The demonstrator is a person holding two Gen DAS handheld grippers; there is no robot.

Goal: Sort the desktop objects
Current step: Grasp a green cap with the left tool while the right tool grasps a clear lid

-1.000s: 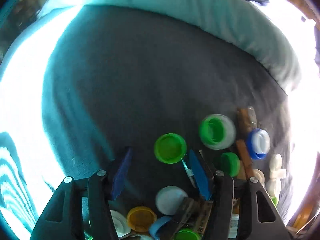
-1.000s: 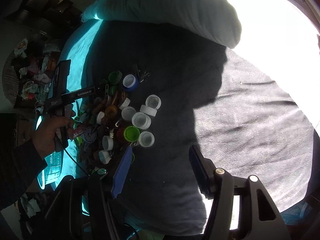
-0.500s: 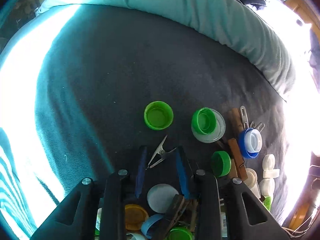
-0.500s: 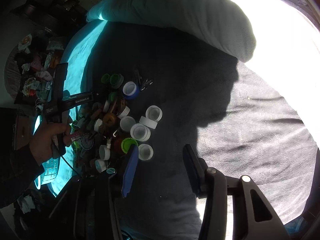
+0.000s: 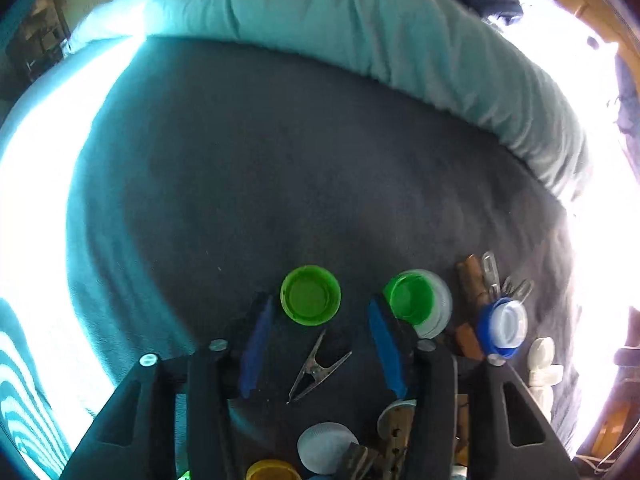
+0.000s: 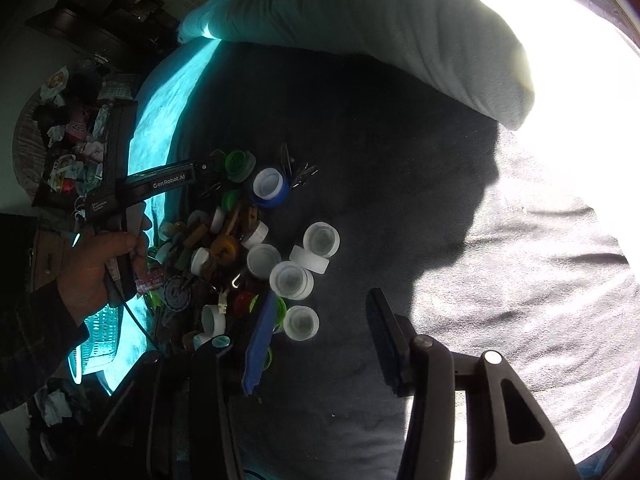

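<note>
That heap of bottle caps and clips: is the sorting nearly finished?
Barely started, it seems. Two green plastic caps lie apart at the edge. The open left gripper holds nothing, a metal spring clip lying between its fingers. The open right gripper is empty. The mixed heap remains.

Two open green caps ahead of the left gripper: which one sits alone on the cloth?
The lighter green cap, just ahead of the left gripper. It lies by itself on the dark cloth; the other green cap rests on a clear lid.

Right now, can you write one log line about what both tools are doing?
left tool: open, metal clip lying loose between fingers | right tool: open, holding nothing, beside cap pile | sorting: unfinished
</note>
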